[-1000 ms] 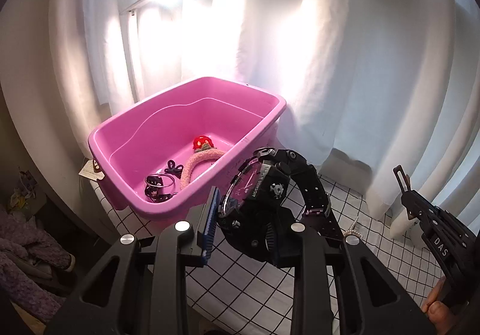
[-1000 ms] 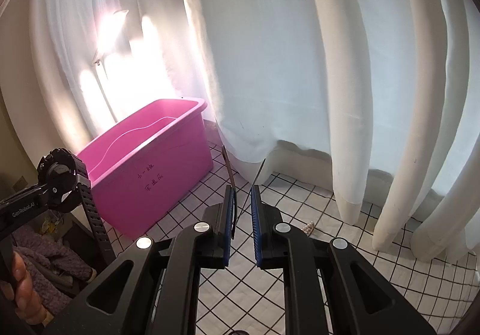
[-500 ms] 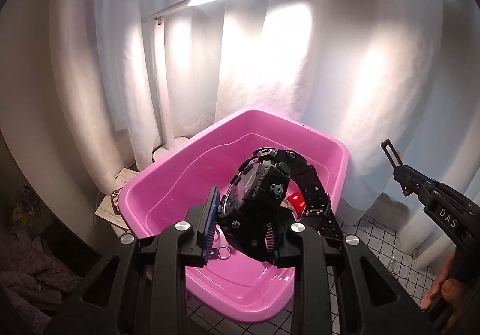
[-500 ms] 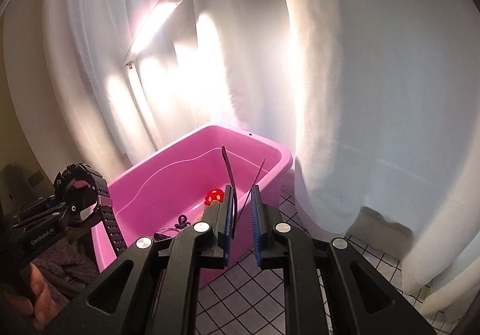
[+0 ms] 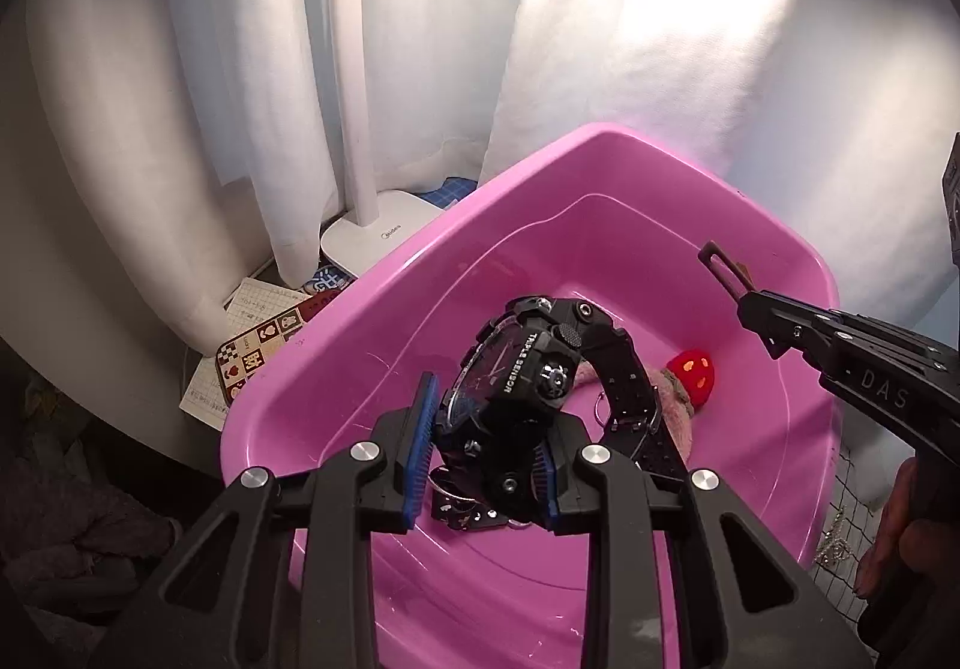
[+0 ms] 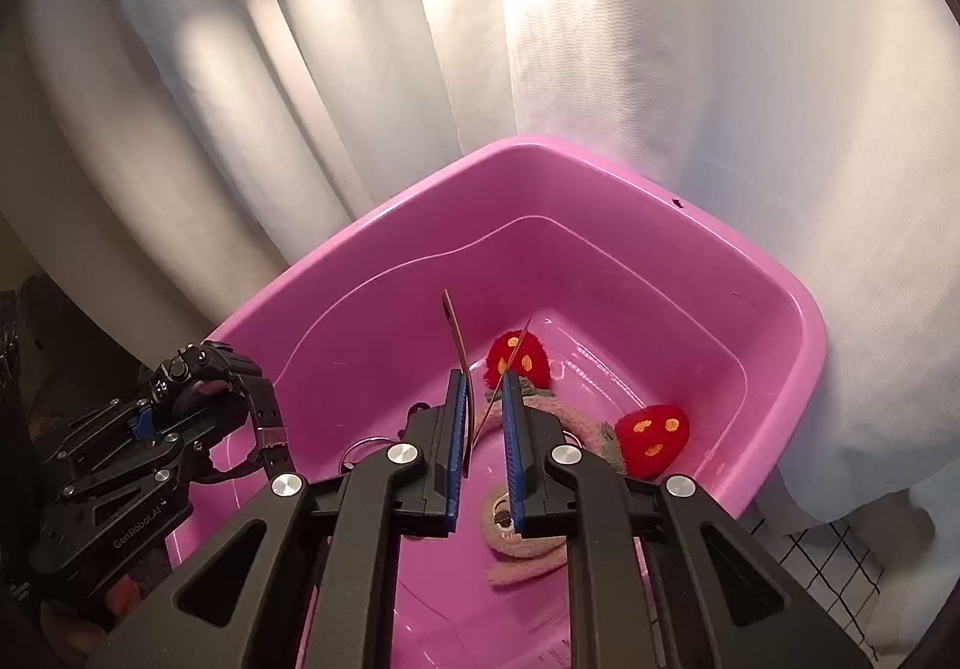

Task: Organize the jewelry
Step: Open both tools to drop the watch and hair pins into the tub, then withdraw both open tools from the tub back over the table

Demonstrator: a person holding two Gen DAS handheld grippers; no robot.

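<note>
Both grippers have moved over the pink tub (image 5: pixel 372 303). Left gripper (image 5: pixel 483 459) clamps the black watch (image 5: pixel 528 369) between its pads; right gripper (image 6: pixel 483 429), jaws slightly parted, holds a thin brown strap (image 6: pixel 457 348).

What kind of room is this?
Probably a home room by a window: white curtains, a desk lamp and a pink tub on a grid-patterned cloth.

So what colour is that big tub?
Pink; the tub shows best in the right wrist view.
</note>
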